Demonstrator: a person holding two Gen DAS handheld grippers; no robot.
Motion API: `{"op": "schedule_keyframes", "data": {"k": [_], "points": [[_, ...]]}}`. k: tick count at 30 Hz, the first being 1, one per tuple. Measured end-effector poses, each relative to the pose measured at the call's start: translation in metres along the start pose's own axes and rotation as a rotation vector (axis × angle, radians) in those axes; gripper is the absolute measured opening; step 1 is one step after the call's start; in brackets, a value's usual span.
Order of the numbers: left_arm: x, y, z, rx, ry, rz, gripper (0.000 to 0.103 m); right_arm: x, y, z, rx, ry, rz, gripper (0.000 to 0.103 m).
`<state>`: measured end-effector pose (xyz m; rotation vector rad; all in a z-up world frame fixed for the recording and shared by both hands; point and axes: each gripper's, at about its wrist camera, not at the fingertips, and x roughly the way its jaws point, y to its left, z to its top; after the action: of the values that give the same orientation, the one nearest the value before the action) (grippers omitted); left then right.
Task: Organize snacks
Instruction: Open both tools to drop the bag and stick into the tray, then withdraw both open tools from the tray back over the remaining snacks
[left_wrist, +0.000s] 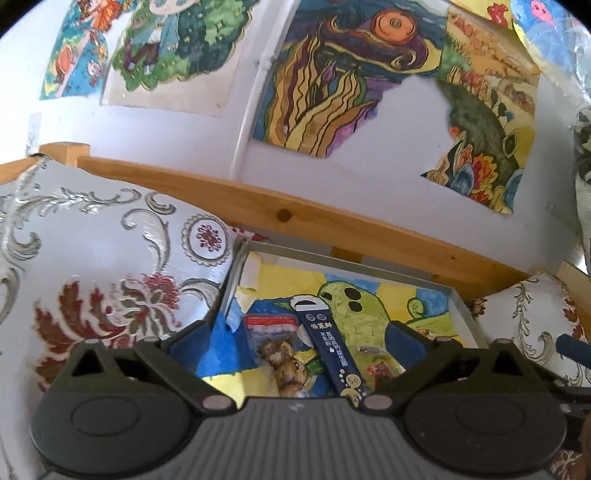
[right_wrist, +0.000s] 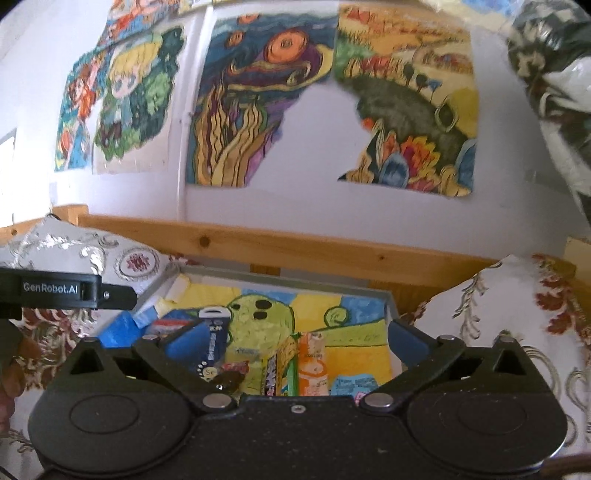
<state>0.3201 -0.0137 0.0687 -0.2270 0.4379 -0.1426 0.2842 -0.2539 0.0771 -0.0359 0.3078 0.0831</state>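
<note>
Reading "GenRobot.AI": left gripper (right_wrist: 62, 291) (white lettering)

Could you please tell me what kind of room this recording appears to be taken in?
Probably a home bedroom or child's room: hand-coloured drawings taped on the white wall, a pine bed rail with brocade cushions, and a shallow snack box lined with a drawing.

Wooden bench (left_wrist: 280, 206) with back rail along the wall. On its seat: shallow grey box (left_wrist: 461, 306), lined with a painted drawing, in the middle; patterned cushion (left_wrist: 110, 258) touching the box's left edge; second cushion (right_wrist: 509, 314) just beside its right edge.
</note>
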Motion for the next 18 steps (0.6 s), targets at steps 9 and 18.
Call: {"op": "schedule_keyframes", "data": {"k": [9, 18], "points": [[-0.045, -0.012, -0.019, 0.048, 0.023, -0.006, 0.103, -0.047, 0.001, 0.0, -0.01, -0.036, -0.006, 0.102], [-0.086, -0.016, -0.046, 0.066, 0.044, 0.03, 0.103, -0.092, 0.003, -0.021, 0.02, -0.031, 0.024, 0.102]]}}
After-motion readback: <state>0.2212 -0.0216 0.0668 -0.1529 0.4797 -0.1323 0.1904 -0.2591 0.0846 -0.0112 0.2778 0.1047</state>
